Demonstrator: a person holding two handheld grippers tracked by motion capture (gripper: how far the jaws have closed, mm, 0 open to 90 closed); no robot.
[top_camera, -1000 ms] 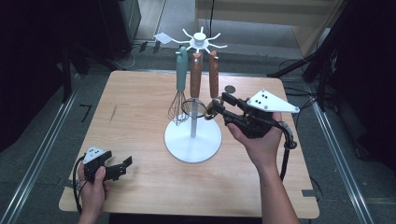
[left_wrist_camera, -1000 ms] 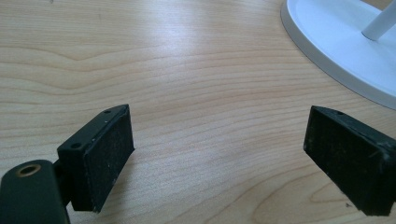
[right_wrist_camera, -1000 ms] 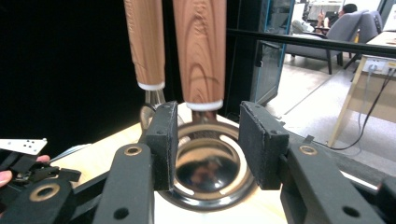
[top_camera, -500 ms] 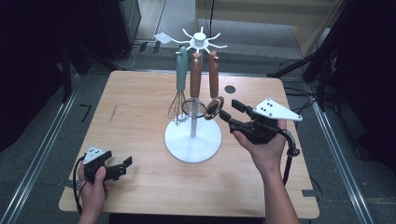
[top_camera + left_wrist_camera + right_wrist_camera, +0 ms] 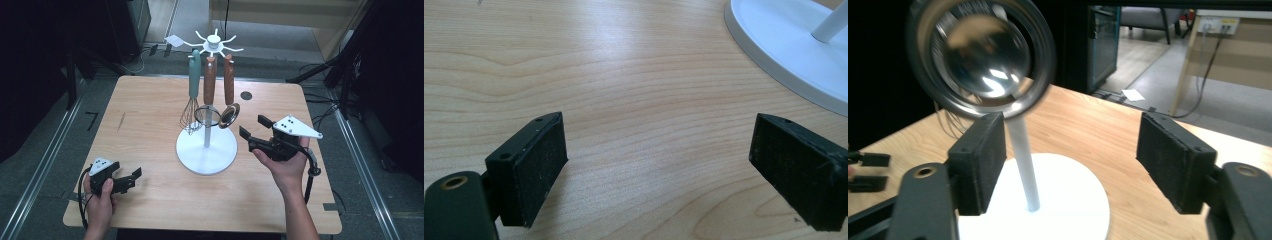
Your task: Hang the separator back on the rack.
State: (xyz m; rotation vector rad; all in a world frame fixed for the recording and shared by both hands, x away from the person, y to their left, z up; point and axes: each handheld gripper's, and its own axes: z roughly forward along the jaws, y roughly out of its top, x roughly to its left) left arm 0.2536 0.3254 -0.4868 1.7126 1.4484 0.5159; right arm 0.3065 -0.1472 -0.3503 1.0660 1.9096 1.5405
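A white utensil stand [image 5: 206, 150] rises at the table's middle, with hooks at its top. From the hooks hang a teal-handled whisk [image 5: 192, 95], a wood-handled ring strainer [image 5: 209, 95] and a wood-handled metal ladle [image 5: 229, 102]. My right gripper [image 5: 255, 127] sits just right of the ladle bowl, apart from it and pointing left. Its jaws have just been opening and are open with nothing between them. In the right gripper view the shiny ladle bowl [image 5: 980, 55] hangs blurred above the left jaw, in front of the stand's pole [image 5: 1023, 160]. My left gripper [image 5: 127, 179] rests open at the front left.
The stand's base [image 5: 784, 50] lies ahead and to the right of the left gripper [image 5: 659, 170]. A black round grommet [image 5: 246, 95] sits in the tabletop behind the stand. A sheet of paper [image 5: 174, 40] lies on the floor beyond the table.
The right gripper has drawn back to the right and down from the ladle bowl, and its jaws have spread wider. The left gripper has stayed in place.
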